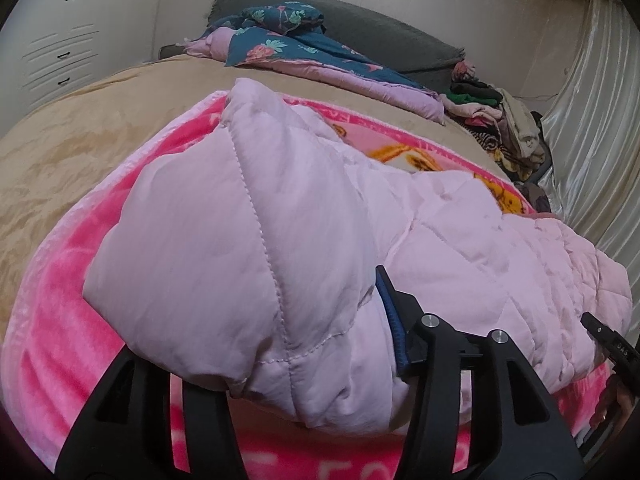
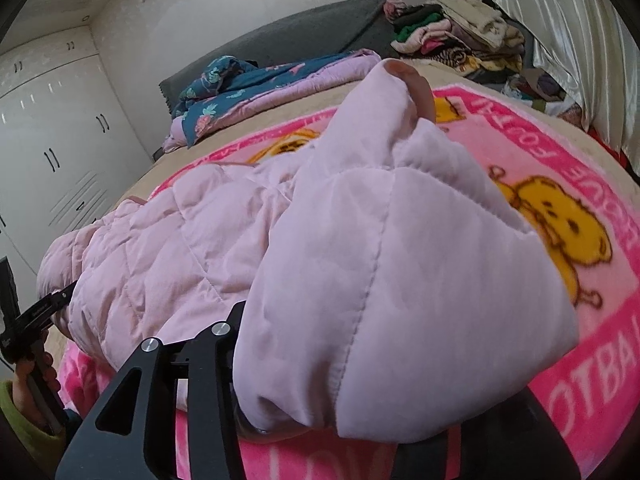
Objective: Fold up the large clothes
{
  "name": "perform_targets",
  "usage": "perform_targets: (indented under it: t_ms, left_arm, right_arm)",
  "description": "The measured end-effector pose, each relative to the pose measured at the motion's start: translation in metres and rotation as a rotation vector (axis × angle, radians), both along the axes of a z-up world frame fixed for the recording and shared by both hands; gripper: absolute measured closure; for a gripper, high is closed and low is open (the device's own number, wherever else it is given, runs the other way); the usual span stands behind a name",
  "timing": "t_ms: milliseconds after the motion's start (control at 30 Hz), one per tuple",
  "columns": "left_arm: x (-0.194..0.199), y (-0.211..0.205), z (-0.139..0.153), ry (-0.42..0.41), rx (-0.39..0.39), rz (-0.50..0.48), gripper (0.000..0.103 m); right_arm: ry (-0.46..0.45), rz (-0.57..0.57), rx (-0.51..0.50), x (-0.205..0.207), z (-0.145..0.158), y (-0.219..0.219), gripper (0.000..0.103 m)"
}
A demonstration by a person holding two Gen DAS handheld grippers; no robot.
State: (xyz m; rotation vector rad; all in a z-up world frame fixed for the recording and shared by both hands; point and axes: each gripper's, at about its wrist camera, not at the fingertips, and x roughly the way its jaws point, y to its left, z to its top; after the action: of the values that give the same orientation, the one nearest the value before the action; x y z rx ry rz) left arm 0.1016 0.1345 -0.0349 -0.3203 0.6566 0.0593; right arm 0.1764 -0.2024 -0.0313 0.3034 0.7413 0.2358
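At the far left, one white wardrobe (image 1: 60,40) with slatted doors is being seen against the wall. The bed (image 1: 132,92) is being covered by one tan plush cover (image 1: 60,160), and over this one bright pink fleece blanket (image 1: 60,320), printed with yellow cartoon bears (image 2: 560,232) and white lettering, is being spread toward the near edge.

One pale pink quilted jacket (image 1: 240,220), puffy and stitched in diamonds, is being carried in the middle of the pink blanket. A thick fold of its left side is being bracketed by the fingers of the left tool (image 1: 260,320); the fingers are being kept partly apart, yet whether the pads are pressing cannot be told. The opposite fold is being straddled likewise by the right tool (image 2: 380,340), one finger being hidden under cloth, so its grip cannot be told either.

Along the bed's far edge, one floral navy-and-lilac quilt (image 1: 300,48) is being left rumpled before one grey cushion (image 1: 380,24). At the far right corner, one heap of mixed clothes (image 1: 500,120) is being piled beside a glossy cream curtain (image 1: 592,120).
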Motion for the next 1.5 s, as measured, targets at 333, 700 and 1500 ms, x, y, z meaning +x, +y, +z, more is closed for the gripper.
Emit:
perform_targets:
  t_ms: [333,700,1500]
  left_arm:
    - [-0.002,0.003,-0.008,0.016,-0.005,0.008,0.056]
    - [-0.007,0.004,-0.015,0.038,-0.007,0.020,0.041]
    - [-0.034,0.016,-0.002,0.084,-0.027,0.063,0.010]
  right_arm:
    - [0.022,-0.012,0.030,-0.001,-0.009,-0.008,0.056]
    - [0.072,-0.032,0.056,-0.003,-0.017,-0.012,0.025]
    - [0.060,-0.068,0.021,-0.050,0.006,-0.038,0.005]
